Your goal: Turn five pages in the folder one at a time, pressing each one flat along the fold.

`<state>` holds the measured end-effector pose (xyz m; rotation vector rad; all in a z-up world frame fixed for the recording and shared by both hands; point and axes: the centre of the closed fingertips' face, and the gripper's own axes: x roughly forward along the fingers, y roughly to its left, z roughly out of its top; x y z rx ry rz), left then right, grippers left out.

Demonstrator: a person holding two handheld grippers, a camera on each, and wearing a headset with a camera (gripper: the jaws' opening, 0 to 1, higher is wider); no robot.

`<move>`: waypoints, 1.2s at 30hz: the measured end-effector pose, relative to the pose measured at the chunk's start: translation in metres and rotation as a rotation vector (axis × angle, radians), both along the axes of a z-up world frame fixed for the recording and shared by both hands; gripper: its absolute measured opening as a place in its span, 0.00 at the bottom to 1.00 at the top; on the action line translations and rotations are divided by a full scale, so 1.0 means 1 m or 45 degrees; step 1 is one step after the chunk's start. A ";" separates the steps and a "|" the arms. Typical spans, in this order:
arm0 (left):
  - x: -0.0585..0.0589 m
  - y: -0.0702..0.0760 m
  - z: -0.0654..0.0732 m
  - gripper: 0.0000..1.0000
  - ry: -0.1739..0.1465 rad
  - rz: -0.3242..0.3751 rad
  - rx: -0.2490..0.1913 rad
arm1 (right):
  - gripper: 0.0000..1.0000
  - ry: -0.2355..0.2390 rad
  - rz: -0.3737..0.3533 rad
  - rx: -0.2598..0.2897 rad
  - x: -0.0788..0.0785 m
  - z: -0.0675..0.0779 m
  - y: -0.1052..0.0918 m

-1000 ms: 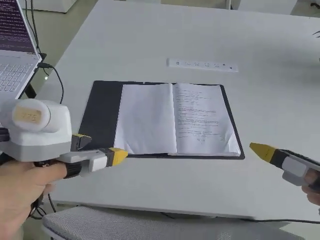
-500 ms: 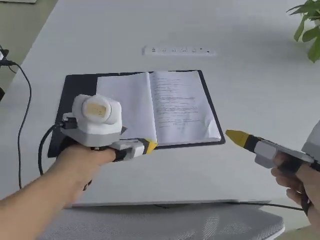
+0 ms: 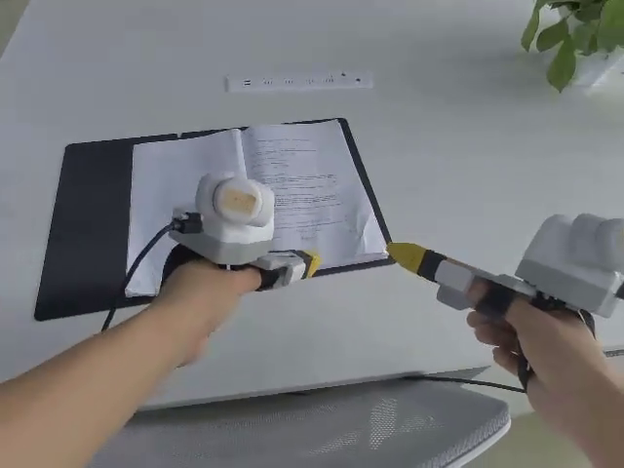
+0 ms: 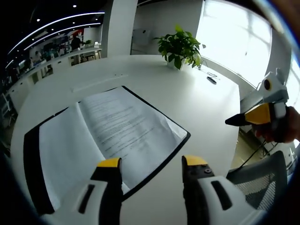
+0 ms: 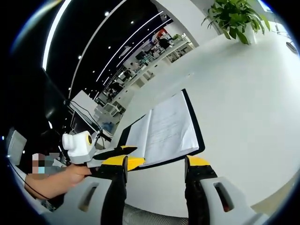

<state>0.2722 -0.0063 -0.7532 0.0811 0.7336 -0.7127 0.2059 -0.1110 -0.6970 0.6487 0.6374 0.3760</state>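
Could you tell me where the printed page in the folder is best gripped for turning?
Probably its outer edge near the lower corner, from the right with the right hand-held gripper: the printed page lies flat, bound at the centre fold, so only that edge lifts.

Left gripper [image 4: 151,162], right gripper [image 5: 156,161]: fingers apart, tips facing each other.

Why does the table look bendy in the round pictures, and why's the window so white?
Left gripper view: the fisheye lens curves the table, and the window is washed out by glare. Right gripper view: same curving, under a dark ceiling. Head view: the table's edges look straight, light soft and even.
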 end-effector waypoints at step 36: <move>0.042 -0.043 -0.051 0.45 -0.238 -0.013 0.106 | 0.38 0.069 -0.268 0.409 0.046 -0.039 -0.024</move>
